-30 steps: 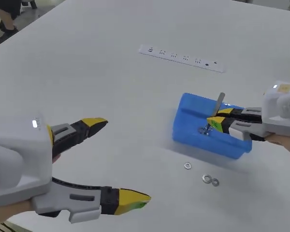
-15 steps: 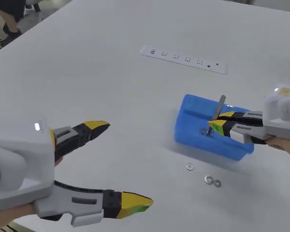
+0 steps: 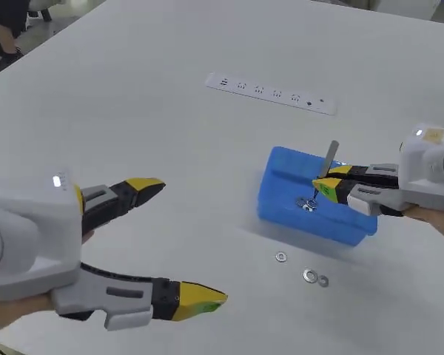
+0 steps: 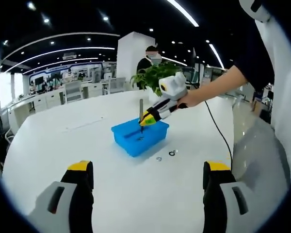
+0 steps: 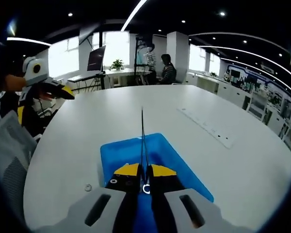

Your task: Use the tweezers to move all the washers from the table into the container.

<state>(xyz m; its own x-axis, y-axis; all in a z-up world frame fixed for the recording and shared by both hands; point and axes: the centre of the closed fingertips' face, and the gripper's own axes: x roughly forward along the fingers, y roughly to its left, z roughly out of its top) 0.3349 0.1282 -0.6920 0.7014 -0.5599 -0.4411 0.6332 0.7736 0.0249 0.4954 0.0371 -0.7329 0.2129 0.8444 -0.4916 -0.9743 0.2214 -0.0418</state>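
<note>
The white table (image 3: 133, 111) carries everything, and the blue container (image 3: 277, 181) sits on it toward the person's right. The left gripper (image 3: 189, 242) hovers well apart from the container, on its left and nearer the person. Its yellow-tipped jaws are spread wide with nothing between them, and in the left gripper view the container lies far ahead between the two tips. The right gripper (image 3: 324, 186) reaches in from the container's right side and hangs over its open top. Its jaws are pressed together on the tweezers (image 3: 330, 157), clamped about halfway along their length. The container is a shallow rectangular tray, open on top and resting flat. A long white power strip (image 3: 270, 93) lies beyond the container, on its far side and well apart from it. The tweezers stand steeply, their grey upper end rising above the container's far rim and their lower tip pointing down inside the tray. Small metal pieces glint at that tip on the container's floor, though whether the tip grips one of them cannot be told. Three washers (image 3: 281, 257) lie flat on the table just in front of the container's near wall. One lies alone to the left, and the other two are close beside each other a little farther from the wall.
</note>
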